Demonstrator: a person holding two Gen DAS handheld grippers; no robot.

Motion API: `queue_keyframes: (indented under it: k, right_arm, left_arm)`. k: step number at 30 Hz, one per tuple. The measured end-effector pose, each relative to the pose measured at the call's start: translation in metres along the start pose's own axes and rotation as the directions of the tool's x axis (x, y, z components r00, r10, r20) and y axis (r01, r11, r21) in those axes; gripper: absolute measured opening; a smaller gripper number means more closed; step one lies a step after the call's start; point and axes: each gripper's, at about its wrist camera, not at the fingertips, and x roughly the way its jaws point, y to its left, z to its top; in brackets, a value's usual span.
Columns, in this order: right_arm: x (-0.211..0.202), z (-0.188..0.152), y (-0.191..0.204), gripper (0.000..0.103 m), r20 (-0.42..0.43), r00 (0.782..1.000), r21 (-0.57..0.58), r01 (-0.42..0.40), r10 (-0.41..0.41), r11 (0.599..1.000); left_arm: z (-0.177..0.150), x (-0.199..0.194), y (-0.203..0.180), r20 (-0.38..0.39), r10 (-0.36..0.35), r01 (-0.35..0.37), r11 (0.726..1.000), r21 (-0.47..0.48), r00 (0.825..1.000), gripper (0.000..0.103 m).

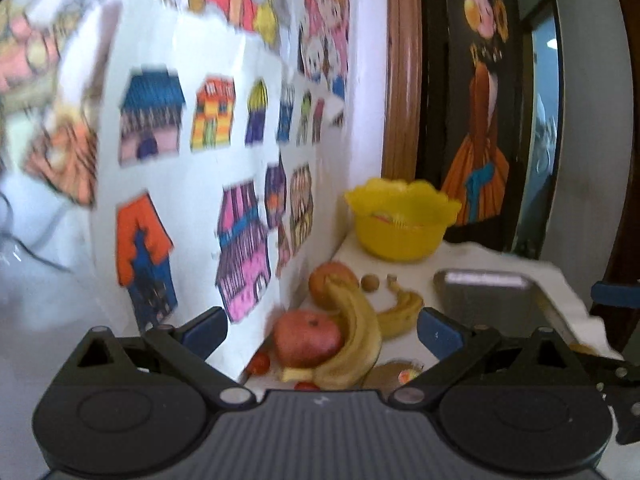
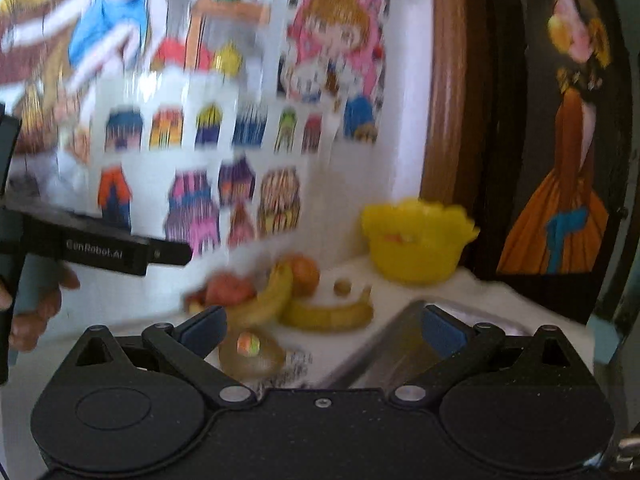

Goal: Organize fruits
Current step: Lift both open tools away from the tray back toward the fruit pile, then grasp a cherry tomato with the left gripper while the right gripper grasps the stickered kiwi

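Observation:
Fruit lies on a white table top (image 1: 424, 264) against a wall: a red apple (image 1: 306, 338), an orange fruit (image 1: 330, 284), two bananas (image 1: 356, 340) (image 1: 402, 310), small red tomatoes (image 1: 259, 362) and a small brown nut-like piece (image 1: 370, 282). A yellow scalloped bowl (image 1: 402, 218) with something inside stands at the back. My left gripper (image 1: 322, 330) is open above the near fruit, nothing between its fingers. My right gripper (image 2: 324, 330) is open too, over the table between a brownish fruit with a sticker (image 2: 252, 354) and a metal tray (image 2: 400, 344). The same bowl (image 2: 416, 240) and bananas (image 2: 328, 314) show there, blurred.
A wall covered with coloured drawings of houses (image 1: 200, 160) borders the table on the left. A framed dark picture (image 1: 480, 120) stands behind the bowl. The metal tray (image 1: 484, 296) occupies the table's right side. In the right wrist view a hand (image 2: 36, 308) holds the left gripper's body (image 2: 100, 252).

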Motion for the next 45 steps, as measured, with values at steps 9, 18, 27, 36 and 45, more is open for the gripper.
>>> queue_keyframes:
  k: [9,18,27,36,45]
  right_arm:
    - [0.042,-0.012,0.007,0.102,-0.099,0.995,-0.014,-0.018,0.016,1.000]
    - [0.069,-0.020,0.011,0.102,-0.151,0.988,-0.053,-0.046,0.037,0.998]
    - [0.082,-0.025,0.010,0.102,-0.185,0.978,-0.116,-0.116,0.093,0.986]
    - [0.093,-0.023,0.004,0.102,-0.189,0.968,-0.111,-0.187,0.164,0.976]
    - [0.103,-0.027,0.005,0.097,-0.215,0.956,-0.128,-0.229,0.198,0.965]
  left_arm:
    - [-0.019,0.034,0.010,-0.097,0.005,-0.006,1.000,-0.008,0.995,0.102]
    - [-0.031,0.057,0.012,-0.173,0.025,-0.022,1.000,0.017,0.985,0.102]
    - [-0.038,0.074,0.012,-0.236,0.027,-0.023,1.000,0.018,0.971,0.102]
    - [-0.043,0.078,0.013,-0.245,0.018,-0.013,1.000,0.021,0.969,0.102]
    - [-0.046,0.075,0.014,-0.237,0.042,-0.034,0.999,0.037,0.971,0.086]
